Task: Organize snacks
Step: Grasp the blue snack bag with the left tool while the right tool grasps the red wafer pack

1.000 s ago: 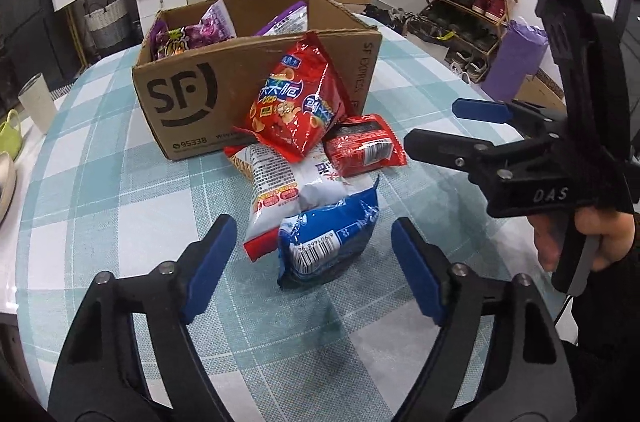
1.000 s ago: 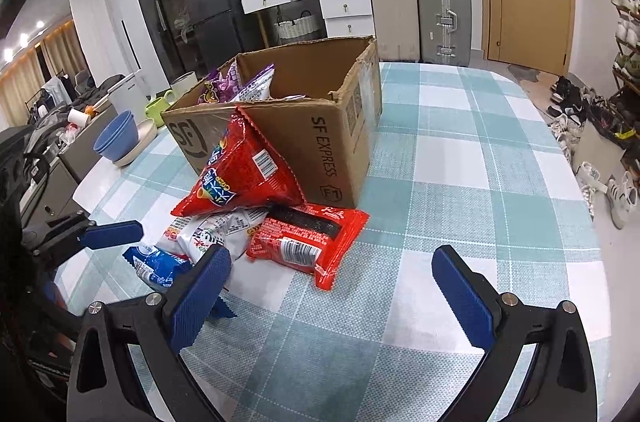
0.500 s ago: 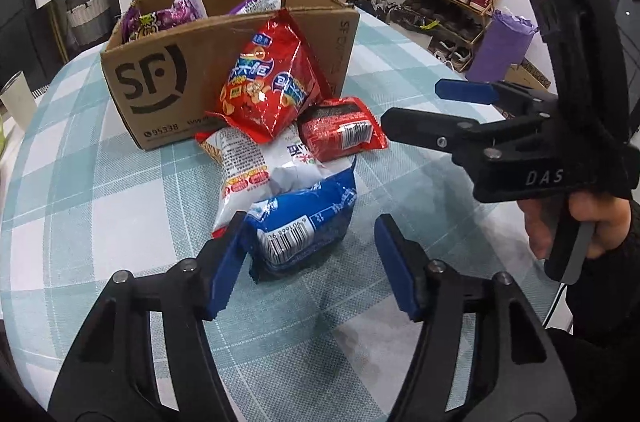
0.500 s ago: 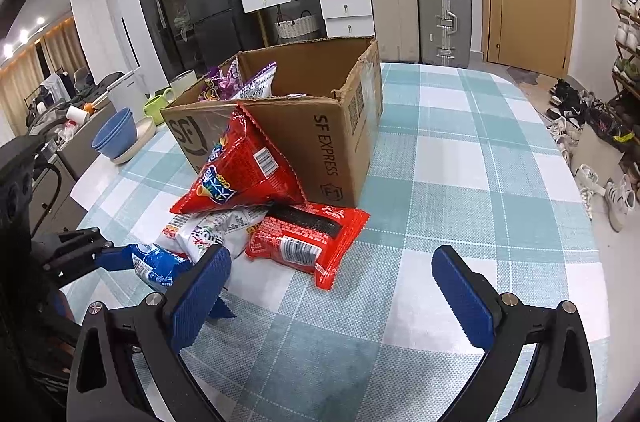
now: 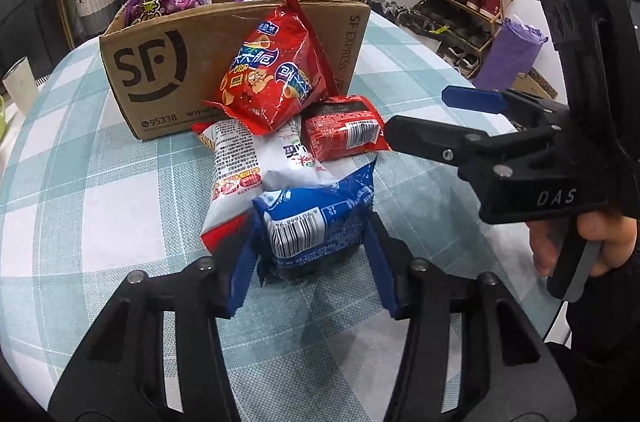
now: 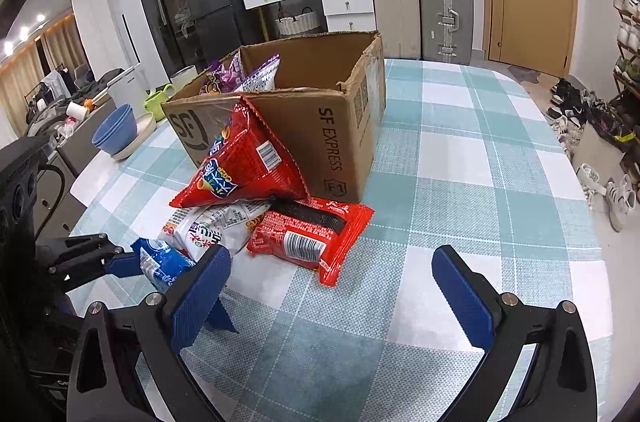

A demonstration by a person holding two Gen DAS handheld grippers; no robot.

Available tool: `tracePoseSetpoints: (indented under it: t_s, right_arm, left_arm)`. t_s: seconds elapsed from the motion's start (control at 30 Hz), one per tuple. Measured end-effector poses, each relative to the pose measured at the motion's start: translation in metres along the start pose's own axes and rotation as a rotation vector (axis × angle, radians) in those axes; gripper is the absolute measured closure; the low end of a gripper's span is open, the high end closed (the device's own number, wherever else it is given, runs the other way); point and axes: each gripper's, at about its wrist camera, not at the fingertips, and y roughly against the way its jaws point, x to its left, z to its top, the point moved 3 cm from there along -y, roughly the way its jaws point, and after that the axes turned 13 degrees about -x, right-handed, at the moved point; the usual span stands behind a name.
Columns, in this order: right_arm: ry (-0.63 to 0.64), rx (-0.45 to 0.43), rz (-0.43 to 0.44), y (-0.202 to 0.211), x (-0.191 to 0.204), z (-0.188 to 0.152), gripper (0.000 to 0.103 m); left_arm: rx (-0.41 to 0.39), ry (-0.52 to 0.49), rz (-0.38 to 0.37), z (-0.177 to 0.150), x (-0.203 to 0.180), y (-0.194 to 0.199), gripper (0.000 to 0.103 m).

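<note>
Closing on a blue snack packet [image 5: 316,222], the left gripper [image 5: 310,264] has its pads [image 5: 240,274] at both flanks of the near, barcode end, the film already bulging between them. The packet lies at the front of a small heap on the checked table [image 5: 100,182], just before an open cardboard box [image 5: 160,70]. It looks light, soft and crinkly; its glossy film could slip, and whatever is inside may crush, so a modest squeeze across the sides seems right. Its long axis runs away from the gripper toward the box, its far sealed edge tilted up against a white packet [image 5: 244,166]. To the right, the right gripper [image 6: 332,278] waits with jaws wide apart, empty.
</note>
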Motion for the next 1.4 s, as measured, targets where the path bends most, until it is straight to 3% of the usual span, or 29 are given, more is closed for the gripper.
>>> tracePoseSetpoints:
  t_s: [0.2,0.47,0.93,1.1,1.4]
  right_arm:
    - [-0.002,-0.013,-0.025,0.005,-0.009,0.003,0.001]
    - [-0.042,-0.012,-0.047,0.008,-0.025,0.006,0.001]
    - [0.002,0.085,0.001,-0.030,0.004,-0.004,0.001]
    - [0.030,0.126,-0.066,-0.053,0.012,-0.005,0.001]
    - [-0.066,0.158,-0.062,-0.074,0.002,-0.001,0.001]
  left_arm:
    - [-0.008,-0.001,-0.034,0.002,-0.001,0.004,0.060]
    - [-0.083,0.040,-0.057,0.020,0.014,0.028,0.060]
    - [-0.215,0.130,0.120,0.048,0.090,0.081,0.060]
    - [-0.233,0.171,0.139,0.052,0.109,0.092,0.060]
    - [-0.252,0.221,0.158,0.050,0.127,0.109,0.060]
